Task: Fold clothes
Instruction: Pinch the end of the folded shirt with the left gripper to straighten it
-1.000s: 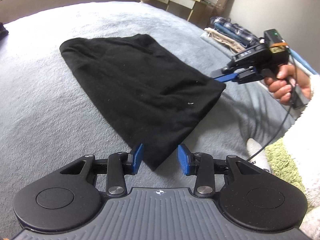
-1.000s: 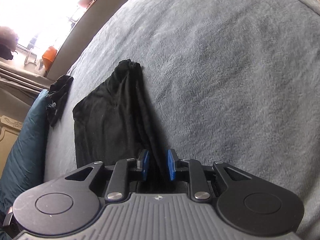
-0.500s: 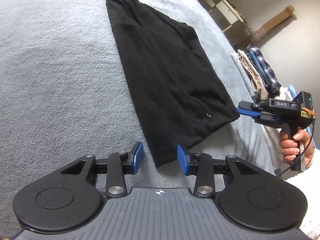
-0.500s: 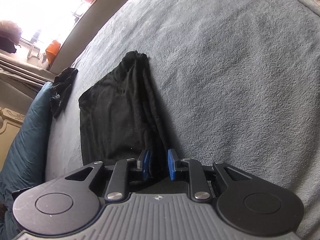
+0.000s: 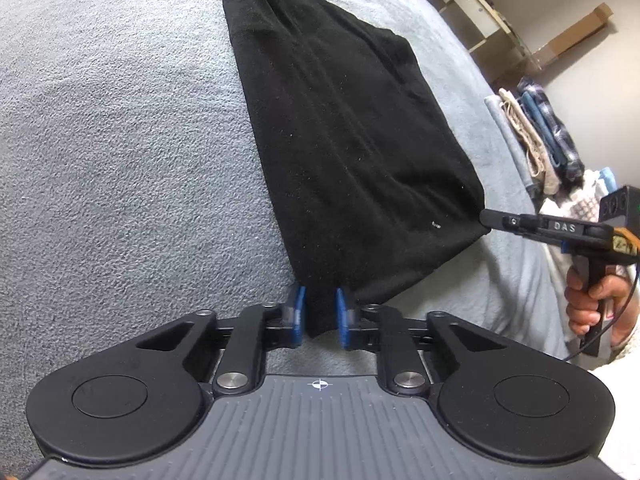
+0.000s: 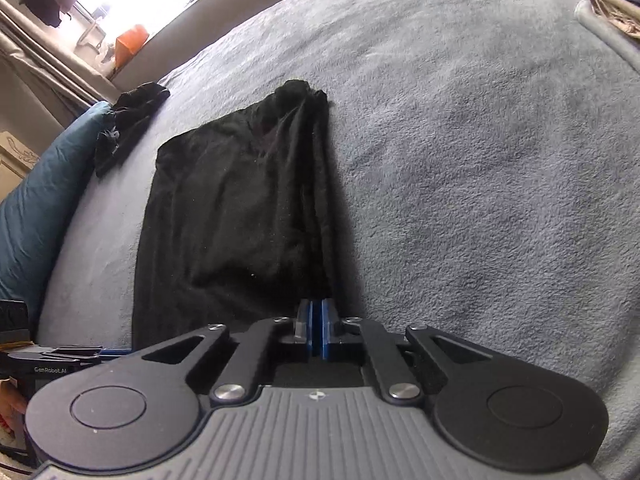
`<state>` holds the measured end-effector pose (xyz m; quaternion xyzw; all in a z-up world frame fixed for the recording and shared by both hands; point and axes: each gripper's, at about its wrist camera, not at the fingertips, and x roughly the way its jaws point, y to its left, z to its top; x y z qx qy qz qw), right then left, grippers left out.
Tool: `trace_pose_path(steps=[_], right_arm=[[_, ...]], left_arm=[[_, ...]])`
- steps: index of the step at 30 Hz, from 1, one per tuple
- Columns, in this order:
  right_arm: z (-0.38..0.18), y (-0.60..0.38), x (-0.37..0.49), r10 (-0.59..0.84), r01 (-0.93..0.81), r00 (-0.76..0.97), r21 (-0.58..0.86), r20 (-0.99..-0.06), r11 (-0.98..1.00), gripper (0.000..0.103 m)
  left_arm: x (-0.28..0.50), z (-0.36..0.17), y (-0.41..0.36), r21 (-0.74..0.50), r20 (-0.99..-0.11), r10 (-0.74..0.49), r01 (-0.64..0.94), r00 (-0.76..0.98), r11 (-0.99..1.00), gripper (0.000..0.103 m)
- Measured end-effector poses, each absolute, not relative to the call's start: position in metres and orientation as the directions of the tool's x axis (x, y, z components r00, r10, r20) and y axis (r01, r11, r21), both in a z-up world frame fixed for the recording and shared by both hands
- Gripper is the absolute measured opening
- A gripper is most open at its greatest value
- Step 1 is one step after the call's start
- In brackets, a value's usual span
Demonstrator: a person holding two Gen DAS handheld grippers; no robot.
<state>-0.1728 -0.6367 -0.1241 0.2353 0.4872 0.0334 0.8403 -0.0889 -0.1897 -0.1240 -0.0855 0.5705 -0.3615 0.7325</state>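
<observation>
A black garment is lying flat on the grey blanket, filling the centre of both views. The left gripper is closing its blue pads on the garment's near corner at lower centre. The right gripper is pinching the other corner, pads nearly together. Folded clothes are sitting at the right edge.

The garment lies on the blanket. In the left wrist view it runs from 12 o'clock down to the left gripper at 6 o'clock, whose closing jaws have its near corner between them. The right gripper meets the other near corner at 3 o'clock. A clothes stack lies at 2 o'clock.
</observation>
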Motion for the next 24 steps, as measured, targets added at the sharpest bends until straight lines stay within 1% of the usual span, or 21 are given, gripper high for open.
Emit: trace_pose_path(steps=[2,3,6,8,9,10,11,12,13,15,17,18,19,20,22,24], right_arm=[[-0.133,-0.639,-0.173,0.263,0.188,0.507,0.403,-0.821,0.896,0.004],[-0.136,-0.642,-0.174,0.276,0.2,0.508,0.423,-0.816,0.884,0.004],[-0.134,-0.658,-0.178,0.323,0.256,0.548,0.522,-0.772,0.813,0.007],[-0.133,-0.671,-0.182,0.355,0.291,0.583,0.595,-0.731,0.749,0.01],[-0.133,-0.678,-0.184,0.369,0.306,0.601,0.63,-0.709,0.714,0.014],[-0.134,-0.683,-0.184,0.384,0.319,0.611,0.66,-0.692,0.681,0.021],[-0.136,-0.685,-0.182,0.397,0.326,0.604,0.669,-0.691,0.668,0.025],[-0.139,-0.684,-0.179,0.401,0.327,0.588,0.66,-0.703,0.676,0.037],[-0.142,-0.683,-0.175,0.405,0.329,0.571,0.651,-0.714,0.684,0.043],[-0.15,-0.679,-0.169,0.433,0.325,0.54,0.653,-0.722,0.684,0.043],[-0.156,-0.674,-0.165,0.47,0.316,0.529,0.678,-0.707,0.664,0.043],[-0.157,-0.671,-0.163,0.479,0.306,0.523,0.68,-0.705,0.666,0.038],[-0.157,-0.667,-0.161,0.476,0.29,0.511,0.665,-0.716,0.689,0.021],[-0.156,-0.662,-0.159,0.476,0.275,0.499,0.653,-0.724,0.705,0.01],[-0.151,-0.657,-0.16,0.481,0.248,0.503,0.654,-0.718,0.715,0.007],[-0.143,-0.657,-0.164,0.484,0.223,0.517,0.657,-0.706,0.721,0.007]], left_arm=[[-0.091,-0.123,-0.191,-0.523,-0.778,-0.621,0.451,0.092,0.723,0.012],[-0.092,-0.122,-0.192,-0.518,-0.78,-0.619,0.458,0.094,0.722,0.012],[-0.091,-0.122,-0.191,-0.526,-0.778,-0.622,0.451,0.087,0.721,0.013],[-0.089,-0.125,-0.189,-0.546,-0.773,-0.63,0.428,0.076,0.72,0.017],[-0.088,-0.126,-0.189,-0.555,-0.77,-0.634,0.417,0.07,0.72,0.018],[-0.087,-0.127,-0.188,-0.562,-0.768,-0.637,0.409,0.065,0.719,0.02],[-0.086,-0.128,-0.189,-0.568,-0.766,-0.64,0.404,0.061,0.717,0.021],[-0.086,-0.129,-0.189,-0.574,-0.763,-0.644,0.399,0.056,0.715,0.024],[-0.085,-0.13,-0.19,-0.58,-0.761,-0.647,0.394,0.051,0.714,0.025],[-0.084,-0.132,-0.189,-0.593,-0.754,-0.655,0.377,0.051,0.712,0.024],[-0.086,-0.133,-0.189,-0.598,-0.748,-0.661,0.371,0.058,0.71,0.017],[-0.087,-0.133,-0.188,-0.595,-0.748,-0.66,0.375,0.065,0.711,0.009],[-0.088,-0.133,-0.187,-0.599,-0.744,-0.665,0.374,0.069,0.708,0.006],[-0.088,-0.131,-0.185,-0.605,-0.738,-0.671,0.372,0.07,0.704,0.005],[-0.088,-0.124,-0.181,-0.621,-0.722,-0.689,0.381,0.062,0.685,0.004],[-0.086,-0.116,-0.176,-0.623,-0.717,-0.694,0.395,0.056,0.676,0.004]])
